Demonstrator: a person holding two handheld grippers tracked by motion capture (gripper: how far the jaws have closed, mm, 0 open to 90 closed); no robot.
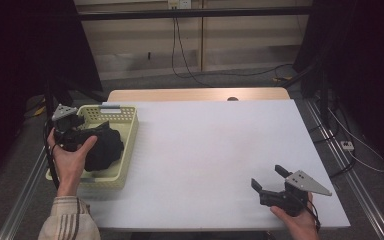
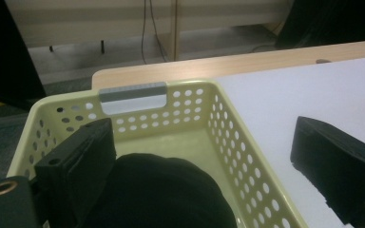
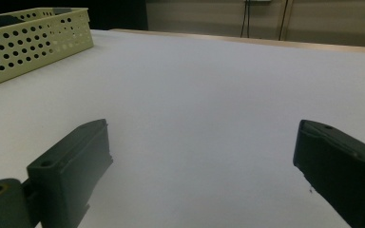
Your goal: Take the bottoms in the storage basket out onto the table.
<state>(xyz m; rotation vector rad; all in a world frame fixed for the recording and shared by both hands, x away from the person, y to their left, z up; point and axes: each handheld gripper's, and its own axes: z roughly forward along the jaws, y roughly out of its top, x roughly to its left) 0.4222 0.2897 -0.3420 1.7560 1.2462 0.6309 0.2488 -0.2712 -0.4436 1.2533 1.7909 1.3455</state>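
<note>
- Basket (image 1: 128,131): pale yellow-green, perforated walls, grey handle strip on the far end; it sits at the left edge of the white table (image 1: 210,155), partly overhanging that edge in the high view.
- Black cloth (image 1: 105,147) lies bunched inside the basket, filling most of its near half. In the left gripper view it's a dark mound (image 2: 157,194) low in the frame, basket floor bare beyond it.
- Your left hand (image 1: 70,157) holds the left gripper (image 1: 80,131) over the basket's left side, grey plate on top, pointing in across the basket.
- Left gripper jaws are spread wide: in its own view (image 2: 204,166) one jaw is inside the basket and touching the cloth's edge, the other is outside the basket wall over the white table. Nothing is pinched between them.
- Your right hand (image 1: 295,220) holds the right gripper (image 1: 269,176) at the near right corner of the table, well apart from the basket, pointing left and away from you.
- Right gripper jaws also stand wide apart, with bare white table between them in its own view (image 3: 204,156). The basket (image 3: 33,40) shows far off at that view's upper left.
- Table's far edge shows a strip of bare wood (image 1: 195,94); cables (image 1: 180,50) hang down the wall behind it.
</note>
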